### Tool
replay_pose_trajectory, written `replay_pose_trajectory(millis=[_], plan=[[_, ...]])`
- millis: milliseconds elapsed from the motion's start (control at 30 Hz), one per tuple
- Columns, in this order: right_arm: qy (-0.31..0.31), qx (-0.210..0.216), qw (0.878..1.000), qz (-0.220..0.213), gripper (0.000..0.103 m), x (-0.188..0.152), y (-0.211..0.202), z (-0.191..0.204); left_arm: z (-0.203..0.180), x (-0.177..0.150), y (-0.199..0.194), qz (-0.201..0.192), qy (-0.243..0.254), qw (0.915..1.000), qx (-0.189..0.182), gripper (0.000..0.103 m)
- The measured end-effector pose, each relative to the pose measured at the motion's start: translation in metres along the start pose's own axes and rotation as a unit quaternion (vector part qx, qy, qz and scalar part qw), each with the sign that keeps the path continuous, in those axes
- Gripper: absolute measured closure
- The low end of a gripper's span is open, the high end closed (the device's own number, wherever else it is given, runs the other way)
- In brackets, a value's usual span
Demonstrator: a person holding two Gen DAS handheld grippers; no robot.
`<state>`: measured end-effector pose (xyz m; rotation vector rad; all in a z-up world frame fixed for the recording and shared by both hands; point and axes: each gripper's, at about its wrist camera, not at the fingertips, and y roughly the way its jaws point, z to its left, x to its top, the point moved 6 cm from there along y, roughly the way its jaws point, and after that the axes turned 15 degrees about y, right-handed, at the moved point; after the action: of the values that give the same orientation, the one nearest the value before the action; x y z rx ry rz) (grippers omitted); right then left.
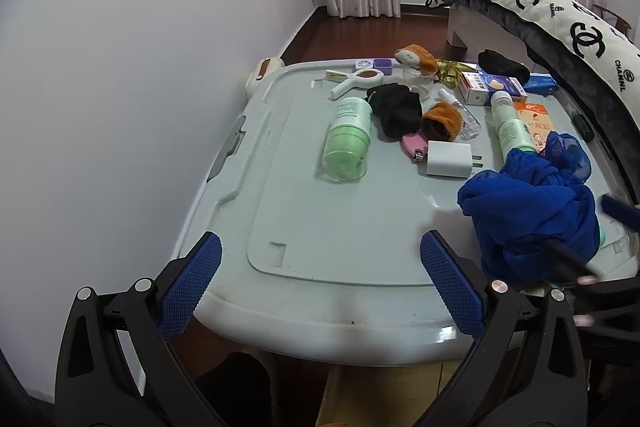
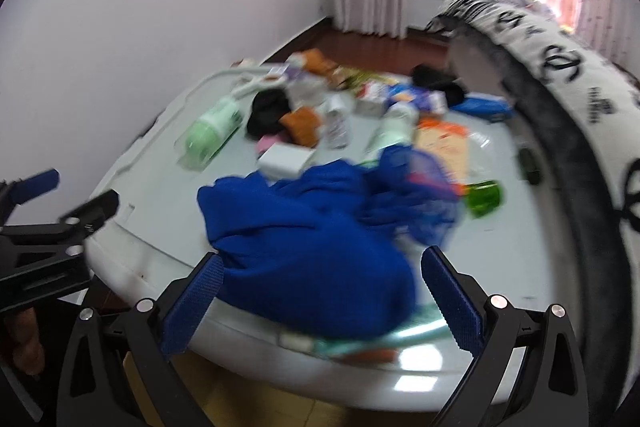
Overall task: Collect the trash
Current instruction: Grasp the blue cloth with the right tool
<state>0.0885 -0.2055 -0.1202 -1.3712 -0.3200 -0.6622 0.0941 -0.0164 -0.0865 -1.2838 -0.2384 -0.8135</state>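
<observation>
Clutter covers the table's (image 1: 312,311) far edge, nothing collected; left gripper (image 1: 320,279) and right gripper (image 2: 322,297) spread, empty.

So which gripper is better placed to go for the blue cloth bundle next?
Right, probably. The right gripper is open with the blue cloth bundle directly between and ahead of its fingers. The left gripper, also open, faces a bare stretch of the grey lid, with the cloth off to its right.
</observation>
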Motion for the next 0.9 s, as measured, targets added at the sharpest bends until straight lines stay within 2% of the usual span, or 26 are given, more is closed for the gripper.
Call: replay_pose_trajectory(millis=[100, 133, 167, 200, 300, 367, 500, 567, 667, 700, 733, 800, 833, 900], plan=[[0.007, -0.026, 1.0, -0.004, 0.005, 0.006, 0.027, 0.002, 0.003, 0.0, 0.0, -0.002, -0.001, 1.0, 0.001, 0.006], [0.011, -0.033, 0.999, 0.001, 0.013, 0.007, 0.034, 0.001, 0.003, 0.0, 0.0, -0.001, -0.001, 1.0, -0.001, 0.006], [0.019, -0.035, 0.999, 0.014, 0.04, 0.007, 0.042, 0.0, 0.003, 0.0, 0.0, -0.001, -0.002, 1.0, -0.003, 0.006], [0.031, -0.029, 0.999, 0.029, 0.049, 0.005, 0.047, -0.002, 0.003, -0.001, 0.001, 0.0, -0.001, 1.0, -0.006, 0.006], [0.036, -0.028, 0.999, 0.031, 0.062, 0.006, 0.046, -0.001, 0.0, -0.002, 0.002, 0.002, 0.006, 0.9999, -0.01, 0.006], [0.034, -0.015, 0.999, 0.02, 0.074, 0.01, 0.035, 0.002, 0.0, -0.003, 0.003, 0.002, 0.007, 0.9999, -0.012, 0.006], [0.034, -0.003, 0.999, -0.024, 0.076, 0.023, -0.007, -0.001, -0.007, -0.004, 0.004, 0.0, 0.014, 0.9997, -0.021, 0.006], [0.034, 0.001, 0.998, -0.047, 0.076, 0.032, -0.032, -0.007, -0.018, -0.003, 0.006, -0.003, 0.023, 0.9991, -0.036, 0.006], [0.047, 0.014, 0.995, -0.084, 0.076, 0.047, -0.08, -0.026, -0.041, 0.0, 0.006, -0.017, 0.035, 0.9961, -0.08, 0.006], [0.048, 0.015, 0.995, -0.09, 0.076, 0.049, -0.09, -0.032, -0.051, 0.001, 0.004, -0.027, 0.039, 0.9929, -0.109, 0.006], [0.048, 0.012, 0.994, -0.099, 0.076, 0.052, -0.106, -0.041, -0.066, 0.003, 0.001, -0.04, 0.047, 0.986, -0.155, 0.006], [0.049, 0.004, 0.992, -0.112, 0.075, 0.055, -0.126, -0.057, -0.094, 0.006, -0.004, -0.055, 0.073, 0.9726, -0.214, 0.006], [0.051, -0.001, 0.992, -0.118, 0.075, 0.055, -0.135, -0.067, -0.105, 0.007, -0.006, -0.062, 0.09, 0.9684, -0.224, 0.007], [0.057, -0.009, 0.99, -0.132, 0.074, 0.053, -0.147, -0.083, -0.131, 0.009, -0.007, -0.072, 0.138, 0.9626, -0.222, 0.007]])
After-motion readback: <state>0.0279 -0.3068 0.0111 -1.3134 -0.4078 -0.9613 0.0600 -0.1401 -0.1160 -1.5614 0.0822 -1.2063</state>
